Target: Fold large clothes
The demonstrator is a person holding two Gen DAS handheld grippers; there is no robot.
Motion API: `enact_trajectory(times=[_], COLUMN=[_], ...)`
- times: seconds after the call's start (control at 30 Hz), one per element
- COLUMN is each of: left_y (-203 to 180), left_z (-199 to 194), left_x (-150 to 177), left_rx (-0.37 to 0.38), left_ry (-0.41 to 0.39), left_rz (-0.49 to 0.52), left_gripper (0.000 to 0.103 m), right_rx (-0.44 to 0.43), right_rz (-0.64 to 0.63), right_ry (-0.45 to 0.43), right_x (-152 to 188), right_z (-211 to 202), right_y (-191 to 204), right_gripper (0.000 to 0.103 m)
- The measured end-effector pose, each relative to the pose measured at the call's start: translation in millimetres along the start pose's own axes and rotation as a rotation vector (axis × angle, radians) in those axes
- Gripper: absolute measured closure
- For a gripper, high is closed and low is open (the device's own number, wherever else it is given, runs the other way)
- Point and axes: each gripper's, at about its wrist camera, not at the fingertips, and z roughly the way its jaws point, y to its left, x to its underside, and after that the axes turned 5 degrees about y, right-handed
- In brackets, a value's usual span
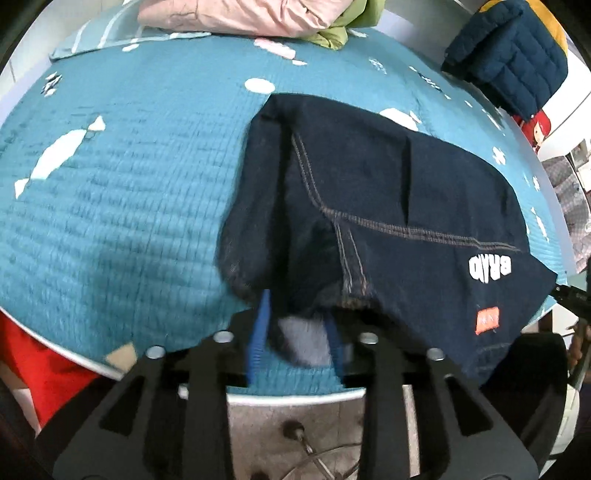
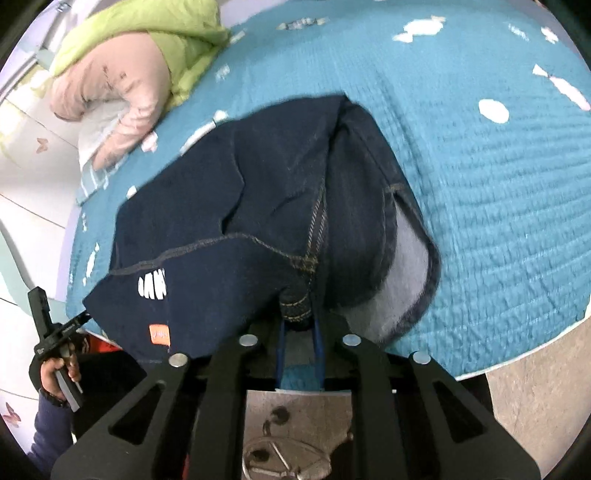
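Observation:
A dark navy denim garment [image 1: 388, 206] lies folded on the teal quilted bedcover [image 1: 110, 206], with white lettering [image 1: 489, 267] and an orange patch [image 1: 487, 320] facing up. My left gripper [image 1: 295, 310] stands at its near edge. The blue fingers [image 1: 258, 332] are apart with a loose fold and its pale inside between them, not pinched. In the right wrist view the same garment [image 2: 258, 192] reaches the bed's near edge. My right gripper [image 2: 299, 321] is open, with a stitched cuff [image 2: 295, 308] lying at its fingertips.
A pink garment [image 1: 236, 14] and a green one [image 1: 336, 33] are piled at the far side of the bed. A quilted navy jacket [image 1: 513, 62] hangs at the right. A hand [image 2: 55, 365] holds the other gripper's handle at the left. Floor [image 2: 535, 398] shows beyond the bed's edge.

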Motion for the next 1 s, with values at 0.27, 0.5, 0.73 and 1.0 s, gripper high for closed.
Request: enact_trajectory(times=[0.27,0.5,0.73,1.0], left_y=[-2,-57,-55,-39], left_z=[-71,-27,50,39], left_x=[-5,-37,-10,-11], left_rx=[-0.032,0.069,0.025,0.110], left_ry=[-0.166,-0.094,0.067,0.053], left_rz=[-0.024,0.025,0.045,0.014], left_gripper=[0.038,0.036,0.037,0.037], right_rx=[0.042,-0.067,0.098,0.115], right_rz=[-0.037,-0.025,0.039,0.051], right_ry=[-0.035,-0.044,0.158,0.158], right_x=[14,-10,-1,-6], right_z=[-55,-19,71,55], right_y=[-3,41,10,14], right_gripper=[0.066,0.089,0.103,0.102])
